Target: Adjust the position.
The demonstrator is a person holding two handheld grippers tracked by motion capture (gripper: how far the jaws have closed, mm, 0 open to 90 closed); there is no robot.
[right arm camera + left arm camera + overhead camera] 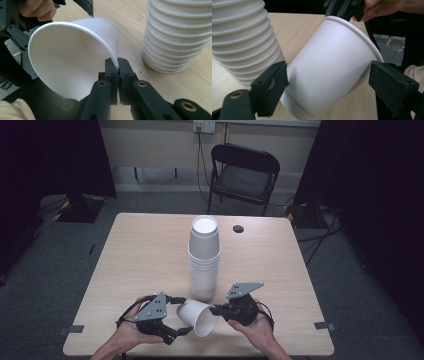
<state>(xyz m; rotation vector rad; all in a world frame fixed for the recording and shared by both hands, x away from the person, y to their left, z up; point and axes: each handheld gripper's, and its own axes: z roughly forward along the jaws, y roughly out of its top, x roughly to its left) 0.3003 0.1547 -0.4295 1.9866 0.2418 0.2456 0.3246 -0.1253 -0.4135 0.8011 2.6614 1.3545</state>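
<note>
Pinching the rim of the loose paper cup [196,316] with the right gripper [216,310] — jaws fully closed on the cup wall, one pad inside, one outside, clear in the right gripper view [115,65]. I see the cup lying on its side near the front edge of the table [130,250], between my two hands, mouth turned toward the right gripper and down toward me, base pointing at the left gripper [181,316]. Left gripper's jaws stand apart on either side of the cup body; in the left gripper view the cup [332,67] sits between them with the right-hand jaw clear of the wall, and the left-hand jaw close to the base — I can't tell whether it touches. So nothing is clamped on that side; the hold is all on the right. Stack of nested cups [204,257] stands upright just behind the loose cup, mid-table, its foot just beside the cup's base end; same stack [242,40] shows at the left of the left gripper view and at upper right [180,35] in the right gripper view. Folding chair [244,172] sits beyond the far edge.
</note>
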